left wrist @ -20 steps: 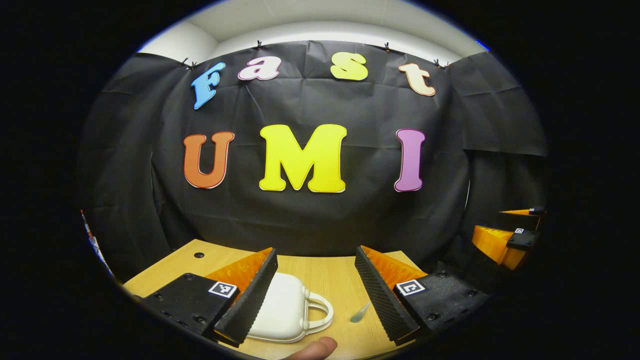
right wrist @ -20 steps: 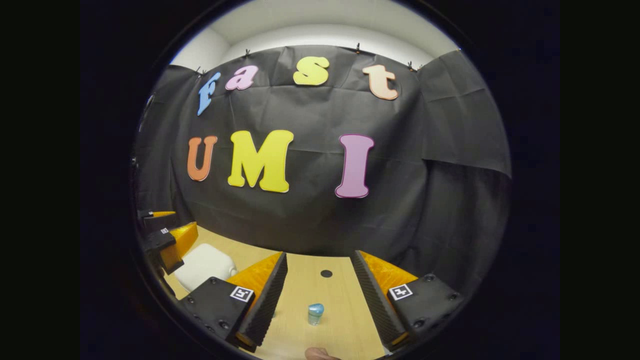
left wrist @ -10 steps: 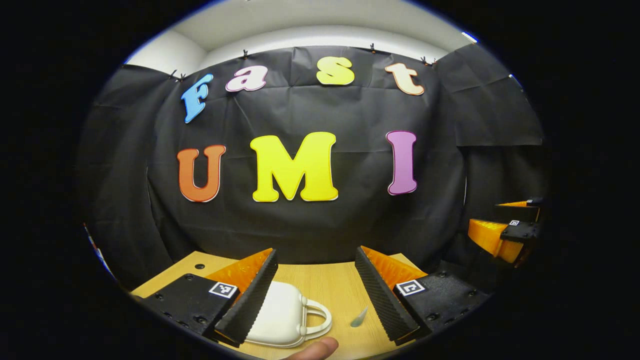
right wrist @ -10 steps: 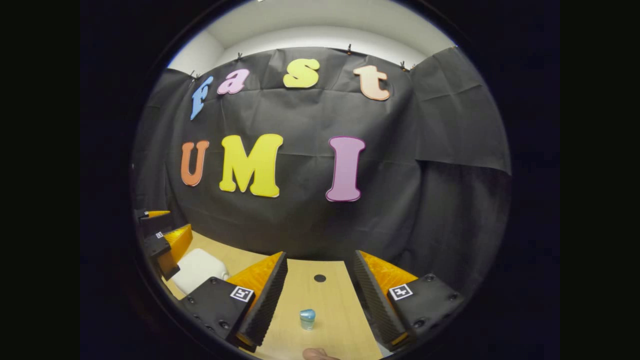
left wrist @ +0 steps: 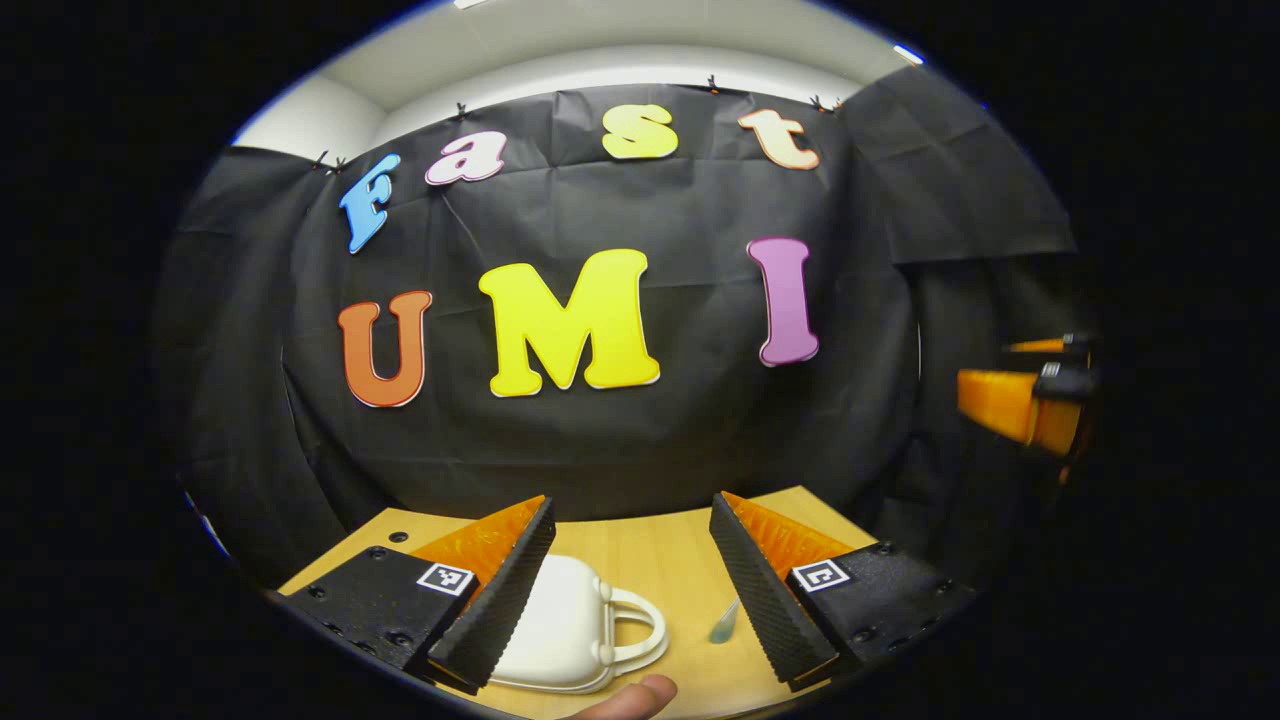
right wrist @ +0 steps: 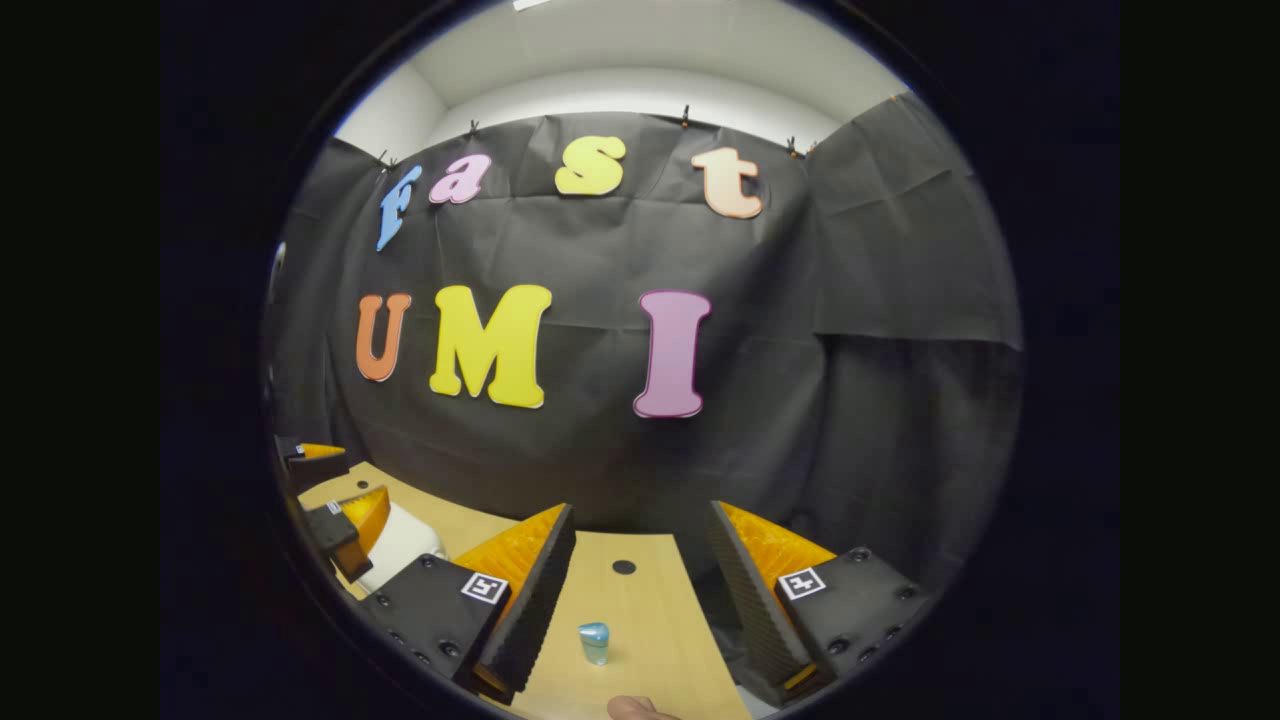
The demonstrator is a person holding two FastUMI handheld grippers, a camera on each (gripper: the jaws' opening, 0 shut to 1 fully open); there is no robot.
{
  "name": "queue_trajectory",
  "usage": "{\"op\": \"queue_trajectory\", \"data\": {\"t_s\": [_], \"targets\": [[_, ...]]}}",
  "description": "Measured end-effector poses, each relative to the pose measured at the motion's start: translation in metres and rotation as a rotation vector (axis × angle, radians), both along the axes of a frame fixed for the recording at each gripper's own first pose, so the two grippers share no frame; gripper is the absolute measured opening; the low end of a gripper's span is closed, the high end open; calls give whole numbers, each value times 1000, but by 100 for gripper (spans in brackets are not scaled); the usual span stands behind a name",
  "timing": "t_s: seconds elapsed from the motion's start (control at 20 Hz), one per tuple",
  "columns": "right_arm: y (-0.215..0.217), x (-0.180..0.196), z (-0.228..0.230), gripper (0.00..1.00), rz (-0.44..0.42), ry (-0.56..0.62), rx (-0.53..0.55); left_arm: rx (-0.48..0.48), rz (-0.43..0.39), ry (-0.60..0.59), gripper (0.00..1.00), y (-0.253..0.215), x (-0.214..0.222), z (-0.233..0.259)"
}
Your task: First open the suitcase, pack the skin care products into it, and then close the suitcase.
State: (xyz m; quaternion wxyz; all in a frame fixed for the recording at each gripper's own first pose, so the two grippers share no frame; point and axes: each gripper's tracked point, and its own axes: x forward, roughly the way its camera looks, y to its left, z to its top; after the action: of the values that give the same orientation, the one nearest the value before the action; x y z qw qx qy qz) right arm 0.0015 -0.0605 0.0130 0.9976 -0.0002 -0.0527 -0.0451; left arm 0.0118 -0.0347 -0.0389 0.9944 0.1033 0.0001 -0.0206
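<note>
Light wooden table [left wrist: 640,555], round hole [right wrist: 624,567] near far edge; black cloth wall [right wrist: 600,450] behind.

Black cloth wall [left wrist: 600,450] hangs clipped up all around. Light wooden table [right wrist: 640,610] below, pale ceiling [right wrist: 640,60] above.

Left gripper view: open lane of bare wooden table [left wrist: 660,560] between the spread fingers of the left gripper [left wrist: 632,585], running toward 12 o'clock as far as the black cloth wall [left wrist: 600,450]. Blocked at 7 o'clock by the closed white suitcase [left wrist: 560,630], lying flat with its handle toward the lane. Narrowed at 5 o'clock by a small blue-capped skin care bottle [left wrist: 724,624], just beside the right-hand finger. Right gripper [left wrist: 1030,395] raised at 3 o'clock, well apart.

Right gripper view: same bottle [right wrist: 594,642] standing upright mid-lane between the parted fingers of that gripper [right wrist: 640,590]; bare wood beyond to a dark hole [right wrist: 624,567] at 12 o'clock, then cloth.
</note>
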Motion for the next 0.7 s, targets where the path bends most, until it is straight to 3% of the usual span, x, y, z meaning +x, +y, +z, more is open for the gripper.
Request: {"op": "queue_trajectory", "data": {"t_s": [0.35,0.7], "targets": [[-28,-16,-20,79,-39,16,-9,288,-5,122,99,13,19,-112],[-76,-26,-59,77,-113,93,66,726,-28,211,98,9,35,-202]]}}
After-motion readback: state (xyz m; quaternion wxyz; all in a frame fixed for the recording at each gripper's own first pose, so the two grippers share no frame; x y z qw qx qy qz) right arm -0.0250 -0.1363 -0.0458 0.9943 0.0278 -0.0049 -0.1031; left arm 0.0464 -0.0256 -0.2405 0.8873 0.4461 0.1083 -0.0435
